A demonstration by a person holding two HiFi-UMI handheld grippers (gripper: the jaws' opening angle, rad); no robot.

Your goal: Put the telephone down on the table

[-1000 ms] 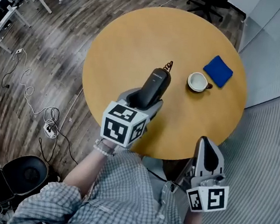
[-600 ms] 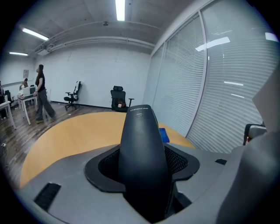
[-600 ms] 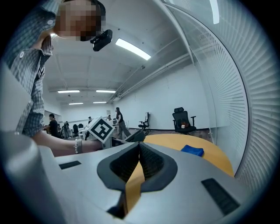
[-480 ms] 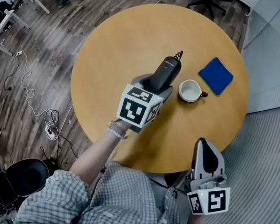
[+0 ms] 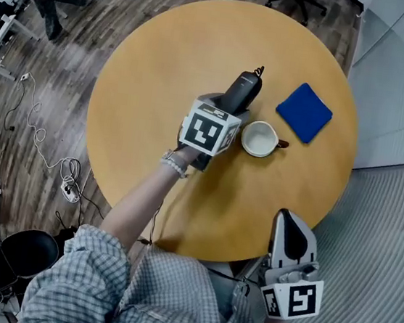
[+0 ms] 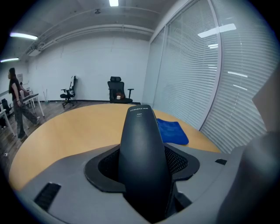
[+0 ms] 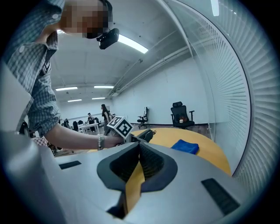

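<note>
Dark wood-plank floor (image 5: 76,54) spreads to the left, with loose white cables (image 5: 34,125) lying on it. Grey ribbed flooring (image 5: 383,231) lies to the right. A black office chair (image 6: 117,91) stands before a white wall (image 6: 87,61). Slatted blinds (image 6: 192,74) line the right side, under ceiling strip lights (image 6: 113,2).

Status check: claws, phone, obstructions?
Left claw shut on telephone, over table. Right claw shut, empty, off table's near edge. Cup close beside telephone; blue cloth past it.
</note>
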